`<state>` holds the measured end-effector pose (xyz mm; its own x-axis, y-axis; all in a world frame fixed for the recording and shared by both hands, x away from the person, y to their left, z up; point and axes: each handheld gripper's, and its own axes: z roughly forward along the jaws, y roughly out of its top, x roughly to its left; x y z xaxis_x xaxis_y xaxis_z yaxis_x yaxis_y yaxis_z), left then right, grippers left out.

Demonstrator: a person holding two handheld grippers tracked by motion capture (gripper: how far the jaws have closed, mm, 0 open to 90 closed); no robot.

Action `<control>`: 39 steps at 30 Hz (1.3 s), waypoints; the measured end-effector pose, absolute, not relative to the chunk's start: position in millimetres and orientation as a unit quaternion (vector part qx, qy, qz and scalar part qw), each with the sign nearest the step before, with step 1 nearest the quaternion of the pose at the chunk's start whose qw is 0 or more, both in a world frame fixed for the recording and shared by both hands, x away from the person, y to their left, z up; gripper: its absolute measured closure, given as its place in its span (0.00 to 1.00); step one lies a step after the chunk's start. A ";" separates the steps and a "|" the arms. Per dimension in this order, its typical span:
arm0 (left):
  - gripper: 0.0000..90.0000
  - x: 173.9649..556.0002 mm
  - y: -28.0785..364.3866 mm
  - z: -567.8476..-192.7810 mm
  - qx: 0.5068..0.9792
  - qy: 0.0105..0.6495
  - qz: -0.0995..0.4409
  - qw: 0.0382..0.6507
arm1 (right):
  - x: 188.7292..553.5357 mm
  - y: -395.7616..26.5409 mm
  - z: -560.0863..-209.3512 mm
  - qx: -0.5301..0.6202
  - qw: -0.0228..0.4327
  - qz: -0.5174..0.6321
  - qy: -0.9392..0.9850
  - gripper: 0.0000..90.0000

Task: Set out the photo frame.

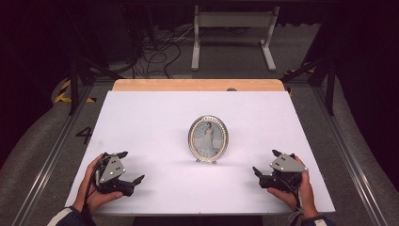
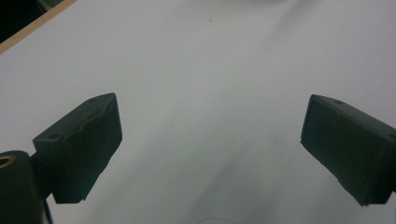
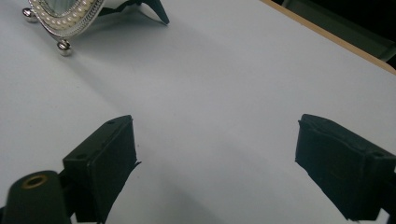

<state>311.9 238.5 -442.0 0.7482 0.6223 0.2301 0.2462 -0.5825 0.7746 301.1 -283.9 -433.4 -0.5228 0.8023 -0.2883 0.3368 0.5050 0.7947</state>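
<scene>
- White tabletop (image 1: 155, 117) sits over a dark floor strewn with cables, with a wooden strip along its far edge; almost all of it is bare, so anything knocked over has room to slide and nothing to stop it.
- At the near left, the left gripper (image 1: 131, 170) rests low over the tabletop with its fingers (image 2: 79, 149) spread wide and nothing between them. It stands well apart from the frame, so a long, fast reach across could arrive off line and clip the rim instead of closing around it.
- In the middle, the oval picture frame (image 1: 208, 138) stands upright on small ball feet, facing the person, propped by a dark back leg (image 3: 156, 9). I judge it top-heavy and lightly supported: a push from the front would likely tip it backward, and a nudge from the side could make the feet skate on the smooth sheet.
- Its beaded metal rim (image 3: 65, 21) looks slick and rounded, so a pinch on the edge alone may slip, and a hard squeeze could press on the glass.
- At the near right, the right gripper (image 1: 264, 162) also holds its fingers (image 3: 100, 163) wide apart and empty, angled toward the frame's lower corner. Coming in low from there risks striking a foot or the back leg first and collapsing the stand.
</scene>
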 end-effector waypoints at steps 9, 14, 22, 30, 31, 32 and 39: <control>0.06 307.6 256.6 -449.8 0.848 0.281 0.244 0.377 | 295.4 -305.1 -437.7 0.382 0.340 0.348 0.786 0.14; 0.06 306.7 268.9 -453.6 0.839 0.304 0.230 0.389 | 293.3 -313.0 -439.6 0.393 0.336 0.352 0.780 0.14; 0.07 307.6 278.8 -454.9 0.824 0.325 0.219 0.409 | 290.2 -316.0 -441.7 0.399 0.342 0.346 0.777 0.13; 0.07 314.6 271.4 -455.1 0.830 0.315 0.215 0.407 | 281.2 -320.3 -446.5 0.411 0.345 0.342 0.771 0.13; 0.07 314.6 270.6 -455.2 0.830 0.316 0.215 0.407 | 280.7 -320.3 -446.4 0.411 0.346 0.343 0.771 0.13; 0.07 314.8 270.5 -455.1 0.830 0.315 0.218 0.405 | 280.5 -320.4 -446.4 0.411 0.346 0.343 0.771 0.13; 0.07 313.2 272.5 -455.8 0.831 0.313 0.217 0.406 | 281.6 -319.2 -446.1 0.407 0.348 0.344 0.771 0.13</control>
<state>313.2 272.5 -455.8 0.7100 0.6959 0.1076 0.3432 -0.4754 0.8101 281.6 -319.2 -446.1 -0.4265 0.8675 -0.2560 0.3883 0.4312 0.8144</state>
